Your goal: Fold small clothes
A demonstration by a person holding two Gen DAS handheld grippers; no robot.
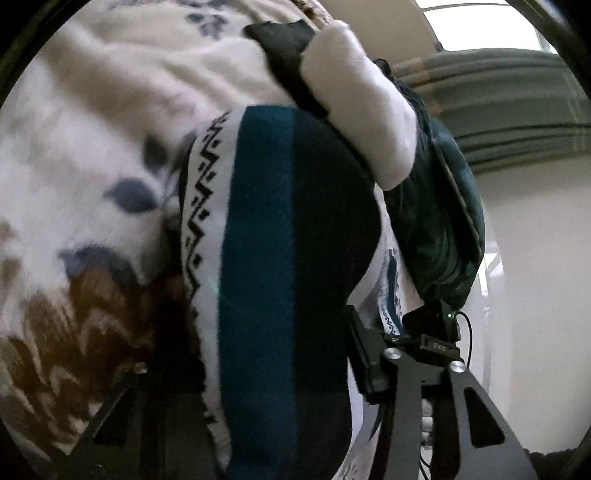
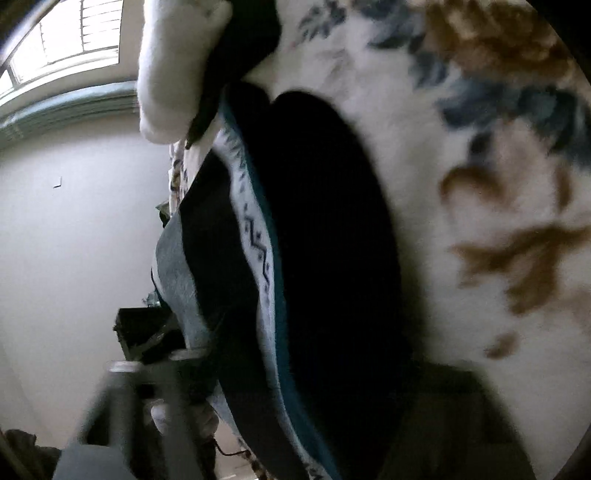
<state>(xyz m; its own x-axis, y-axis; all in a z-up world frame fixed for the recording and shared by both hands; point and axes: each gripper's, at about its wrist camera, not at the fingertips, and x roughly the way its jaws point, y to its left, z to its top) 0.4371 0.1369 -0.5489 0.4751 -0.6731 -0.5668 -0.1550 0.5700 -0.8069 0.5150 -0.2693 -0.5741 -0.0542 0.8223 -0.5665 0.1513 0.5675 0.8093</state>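
A small knit garment (image 1: 288, 258) with teal, navy and white zigzag bands hangs close in front of the left wrist camera and drapes down between my left gripper's fingers (image 1: 461, 398); the fingertips are hidden by cloth. The same garment (image 2: 332, 258) fills the middle of the right wrist view, dark with a white patterned band. My right gripper's fingers (image 2: 122, 406) show blurred at the lower left, the tips hidden behind the garment. A white sock (image 1: 362, 107) and a black cloth (image 1: 284, 48) lie beyond it.
A white blanket with blue and brown leaf print (image 1: 92, 166) covers the surface; it also shows in the right wrist view (image 2: 480, 184). A dark teal cushion (image 1: 443, 221) lies to the right. A window (image 2: 74, 33) and a white wall (image 2: 74, 240) stand behind.
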